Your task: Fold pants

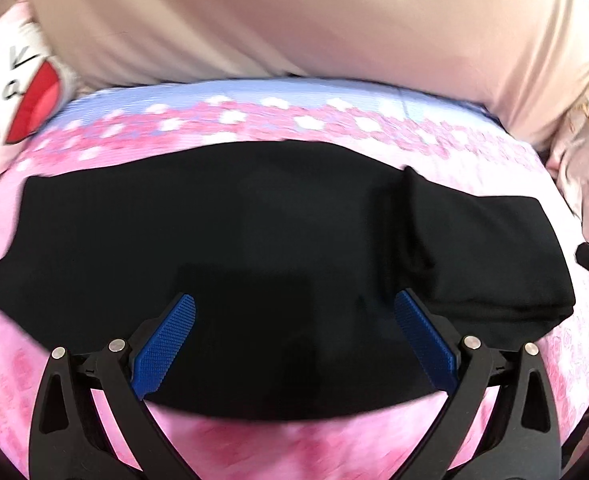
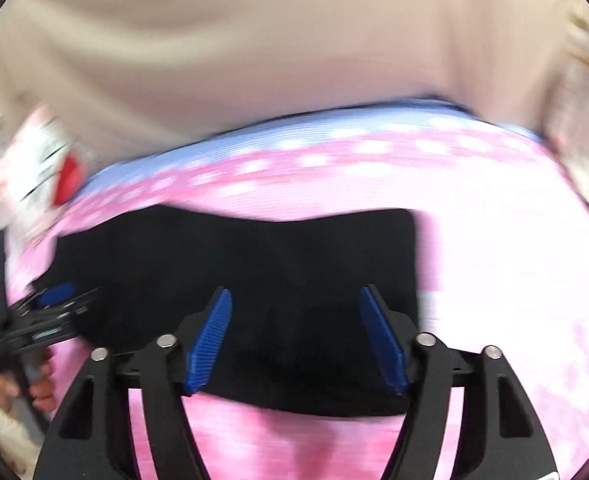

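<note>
Black pants (image 1: 254,248) lie flat across a pink flowered bedspread (image 1: 294,440), with a folded, thicker part at the right end (image 1: 494,256). My left gripper (image 1: 294,308) is open and empty, its blue pads (image 1: 166,344) spread above the near edge of the pants. In the right wrist view the pants (image 2: 234,268) lie in front of my right gripper (image 2: 294,304), which is open and empty over the right end of the cloth. The left gripper (image 2: 50,304) shows at the left edge of that view, blurred.
A beige padded headboard or cushion (image 1: 294,20) runs along the far side of the bed. A white pillow with a red print (image 1: 18,92) sits at the far left. A pale ruffled cloth (image 1: 586,152) lies at the far right.
</note>
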